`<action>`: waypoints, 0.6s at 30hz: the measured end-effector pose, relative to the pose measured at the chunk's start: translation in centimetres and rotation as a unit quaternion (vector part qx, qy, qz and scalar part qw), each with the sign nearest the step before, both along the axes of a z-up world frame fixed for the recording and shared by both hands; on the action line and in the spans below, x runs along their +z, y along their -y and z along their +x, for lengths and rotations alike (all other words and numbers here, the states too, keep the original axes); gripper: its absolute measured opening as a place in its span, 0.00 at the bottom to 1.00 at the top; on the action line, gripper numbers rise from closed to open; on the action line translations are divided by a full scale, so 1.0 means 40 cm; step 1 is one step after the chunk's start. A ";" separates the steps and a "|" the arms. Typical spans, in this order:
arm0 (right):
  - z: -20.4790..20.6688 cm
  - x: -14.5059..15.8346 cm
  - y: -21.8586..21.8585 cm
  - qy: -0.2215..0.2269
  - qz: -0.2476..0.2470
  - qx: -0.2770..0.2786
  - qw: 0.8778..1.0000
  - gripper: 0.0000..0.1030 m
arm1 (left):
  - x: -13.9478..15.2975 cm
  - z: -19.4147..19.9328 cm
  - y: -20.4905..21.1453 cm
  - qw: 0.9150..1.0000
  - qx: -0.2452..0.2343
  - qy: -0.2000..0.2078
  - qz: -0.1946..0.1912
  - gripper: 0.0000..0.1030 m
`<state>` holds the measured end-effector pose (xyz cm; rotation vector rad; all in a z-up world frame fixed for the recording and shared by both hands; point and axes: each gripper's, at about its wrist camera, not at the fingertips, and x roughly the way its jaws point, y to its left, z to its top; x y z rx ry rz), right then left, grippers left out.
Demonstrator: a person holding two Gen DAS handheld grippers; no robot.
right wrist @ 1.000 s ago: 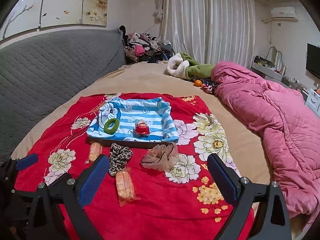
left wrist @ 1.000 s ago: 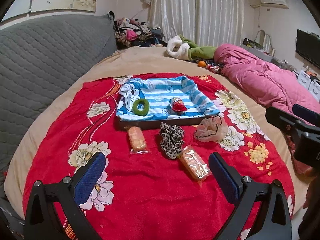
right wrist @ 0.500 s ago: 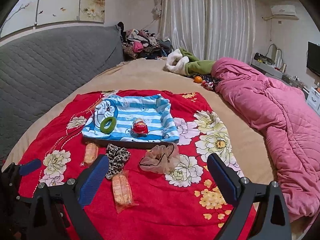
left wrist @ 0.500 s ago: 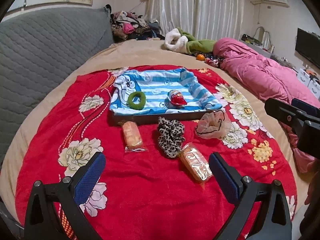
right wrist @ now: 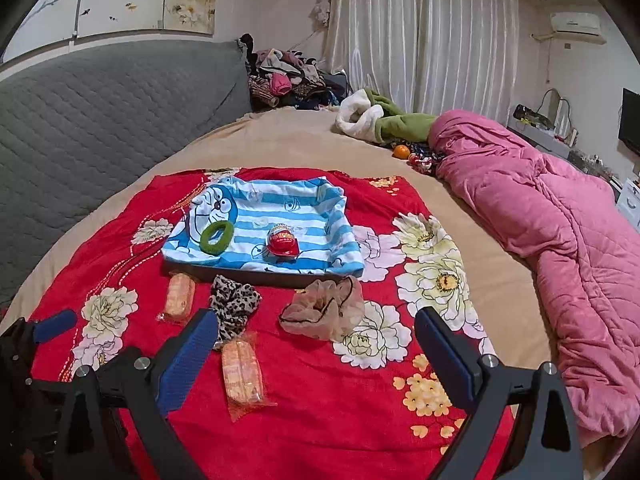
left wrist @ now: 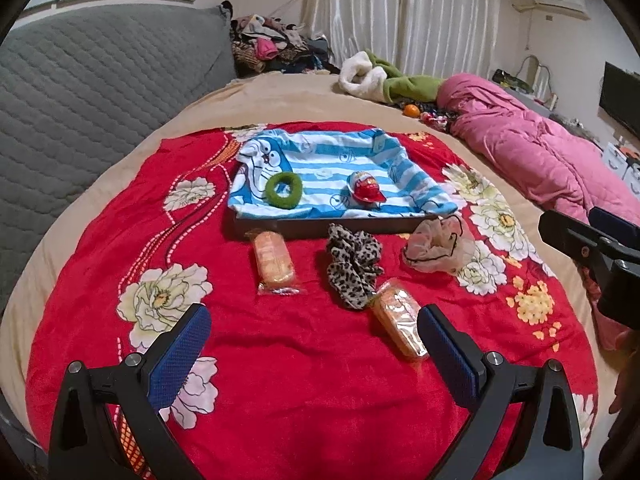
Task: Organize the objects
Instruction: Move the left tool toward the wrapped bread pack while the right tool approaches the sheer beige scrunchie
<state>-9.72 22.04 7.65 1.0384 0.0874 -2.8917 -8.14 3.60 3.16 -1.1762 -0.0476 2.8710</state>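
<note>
Grippers are held low over the near edge of a red floral blanket (left wrist: 304, 380), both aimed toward a tray (left wrist: 320, 227) lined with blue-striped cloth. The left gripper (left wrist: 314, 344) is seen with blue pads spread wide and empty; the right gripper (right wrist: 316, 344) is likewise spread and empty. A green scrunchie (left wrist: 283, 189) and a red toy (left wrist: 366, 191) are seen inside the tray. Before it, on the blanket, are laid two wrapped orange snacks (left wrist: 274, 261) (left wrist: 400, 328), a leopard-print scrunchie (left wrist: 352, 270) between them, and a beige sheer scrunchie (right wrist: 326, 314) to the right.
</note>
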 end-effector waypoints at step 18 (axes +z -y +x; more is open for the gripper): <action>-0.031 -0.079 -0.043 0.025 -0.005 -0.002 1.000 0.97 | -0.077 -0.014 -0.075 1.000 -0.012 0.019 -0.022 1.00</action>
